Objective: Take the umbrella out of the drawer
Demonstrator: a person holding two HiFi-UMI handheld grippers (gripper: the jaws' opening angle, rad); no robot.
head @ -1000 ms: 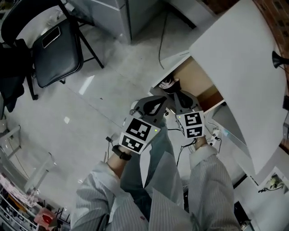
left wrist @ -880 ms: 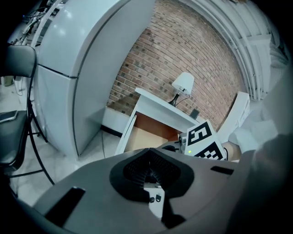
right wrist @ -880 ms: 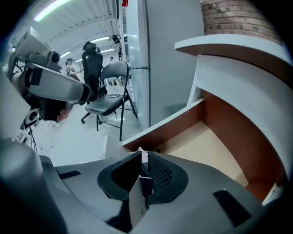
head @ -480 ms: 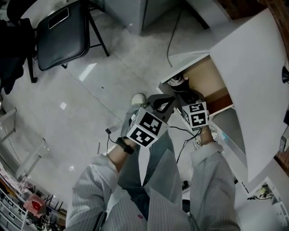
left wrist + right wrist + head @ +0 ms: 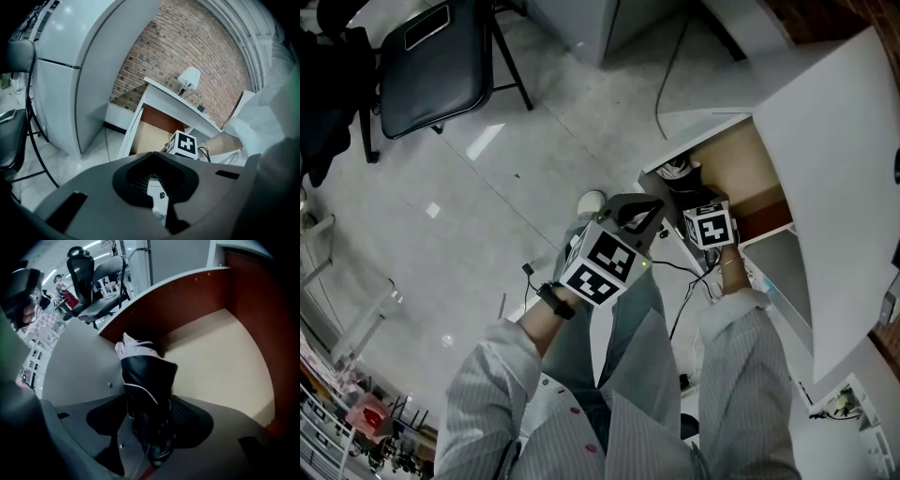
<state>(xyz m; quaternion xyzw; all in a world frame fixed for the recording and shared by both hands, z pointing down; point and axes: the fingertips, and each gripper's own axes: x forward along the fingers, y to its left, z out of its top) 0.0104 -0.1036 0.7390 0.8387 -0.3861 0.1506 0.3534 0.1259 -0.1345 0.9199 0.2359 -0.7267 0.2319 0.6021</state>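
Note:
A folded black umbrella (image 5: pixel 147 376) with a white trim lies in the open wooden drawer (image 5: pixel 220 357), its top end toward the drawer's front wall. My right gripper (image 5: pixel 151 423) points straight down over it. Its jaws have just been opening and stand wide on either side of the umbrella's near end, without pressing on it. In the head view the right gripper (image 5: pixel 690 199) is inside the drawer (image 5: pixel 739 167), above a bit of the umbrella (image 5: pixel 677 170). My left gripper (image 5: pixel 630 210) hovers shut and empty just left of the drawer, and its tips (image 5: pixel 151 153) meet.
A white desk top (image 5: pixel 834 159) overhangs the drawer on the right. A black folding chair (image 5: pixel 431 56) stands on the grey floor at the far left. A cable (image 5: pixel 673 56) trails toward the drawer. A grey cabinet (image 5: pixel 79 70) and a white lamp (image 5: pixel 189 77) show beyond.
My right gripper has dropped down into the drawer and tipped steeply downward over the umbrella. The left gripper has sunk a little beside the drawer.

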